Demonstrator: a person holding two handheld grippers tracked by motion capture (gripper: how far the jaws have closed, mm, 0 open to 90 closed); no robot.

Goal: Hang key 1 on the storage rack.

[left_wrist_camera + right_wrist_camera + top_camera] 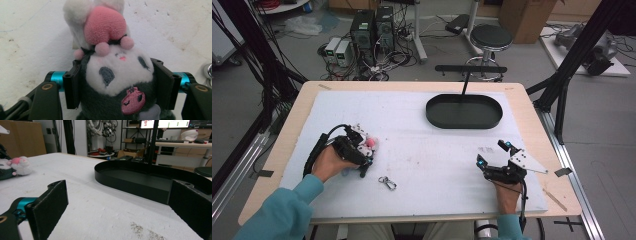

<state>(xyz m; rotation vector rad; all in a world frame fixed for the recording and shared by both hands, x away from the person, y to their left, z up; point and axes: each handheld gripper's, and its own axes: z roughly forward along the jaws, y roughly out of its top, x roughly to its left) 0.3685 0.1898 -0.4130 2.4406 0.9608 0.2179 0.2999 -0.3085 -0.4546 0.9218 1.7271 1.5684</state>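
White padding covered the table [422, 150], with a black oval tray [464, 111] at its far right. On the near left, the left gripper [368, 159] had its jaws pressed against both sides of a plush toy's [117, 75] dark-and-white head, the toy lying on the padding. A metal clasp [387, 183] lay just right of that hand. At the near right, the right gripper [494, 152] rested with its jaws wide and nothing between them.
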